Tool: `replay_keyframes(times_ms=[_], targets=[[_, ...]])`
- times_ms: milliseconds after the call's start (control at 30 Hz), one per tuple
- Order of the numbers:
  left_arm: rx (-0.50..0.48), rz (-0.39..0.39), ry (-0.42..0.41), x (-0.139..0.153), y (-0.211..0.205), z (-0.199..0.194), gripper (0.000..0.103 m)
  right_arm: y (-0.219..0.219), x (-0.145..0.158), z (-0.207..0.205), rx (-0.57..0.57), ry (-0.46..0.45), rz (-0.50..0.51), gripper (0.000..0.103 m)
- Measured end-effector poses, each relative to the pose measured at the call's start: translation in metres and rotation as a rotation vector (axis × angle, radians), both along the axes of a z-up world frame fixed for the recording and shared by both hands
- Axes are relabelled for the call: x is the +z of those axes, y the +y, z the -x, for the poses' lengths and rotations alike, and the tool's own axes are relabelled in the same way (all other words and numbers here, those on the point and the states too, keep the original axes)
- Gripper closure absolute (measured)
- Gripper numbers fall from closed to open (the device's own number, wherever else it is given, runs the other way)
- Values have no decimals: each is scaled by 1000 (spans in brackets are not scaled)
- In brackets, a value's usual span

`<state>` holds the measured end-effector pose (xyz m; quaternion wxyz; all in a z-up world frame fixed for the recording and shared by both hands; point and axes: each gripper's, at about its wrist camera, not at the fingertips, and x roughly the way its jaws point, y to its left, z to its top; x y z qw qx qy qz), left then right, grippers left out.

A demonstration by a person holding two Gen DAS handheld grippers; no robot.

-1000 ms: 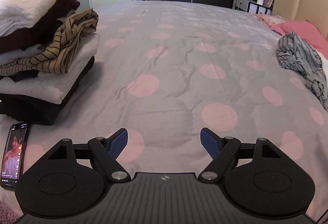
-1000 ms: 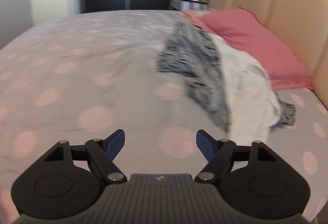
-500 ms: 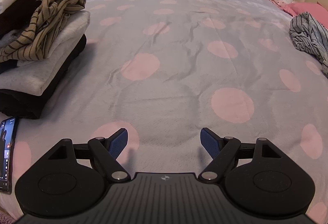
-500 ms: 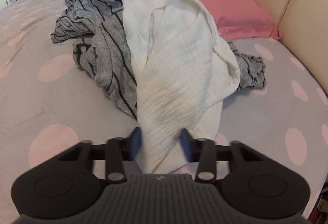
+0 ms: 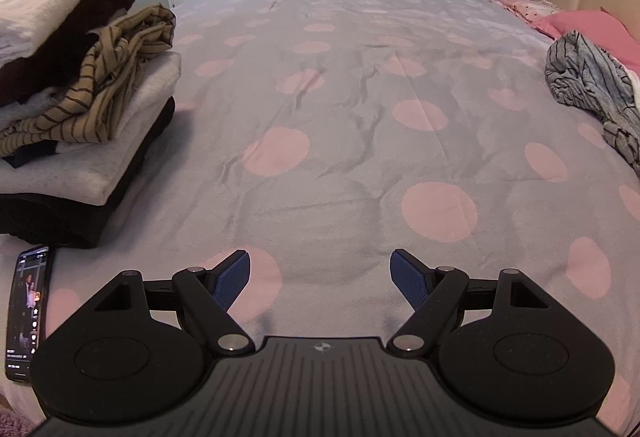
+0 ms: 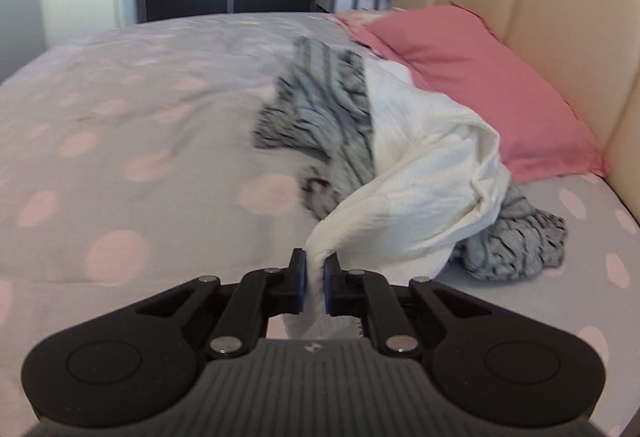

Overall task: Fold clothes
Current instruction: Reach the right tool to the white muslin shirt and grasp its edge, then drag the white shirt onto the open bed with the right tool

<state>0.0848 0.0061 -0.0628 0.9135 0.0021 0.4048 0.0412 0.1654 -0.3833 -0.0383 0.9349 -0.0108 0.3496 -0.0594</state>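
Right wrist: my right gripper (image 6: 315,277) jaws closing on white garment (image 6: 424,173); drag slowly clear of striped top (image 6: 328,109). Left gripper (image 5: 320,277) open, empty.

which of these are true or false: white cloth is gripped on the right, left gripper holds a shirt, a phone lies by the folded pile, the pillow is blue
1. The right hand-held gripper has the white cloth between its closing jaws. True.
2. The left hand-held gripper holds a shirt. False: it is open and empty over the bed cover.
3. A phone lies by the folded pile. True.
4. The pillow is blue. False: it is pink.
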Motion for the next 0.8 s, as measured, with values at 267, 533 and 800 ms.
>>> replay_keyframes(times_ms=[267,533,800], targets=[[6,-18,-62,19,12,26,26,71,54,56,253,-81,-159,93],[25,-18,-93,31,30,45,26,169,69,138,621,-2,-360,93],[17,-17,-106,36,40,59,26,208,49,179,738,139,-340,67]])
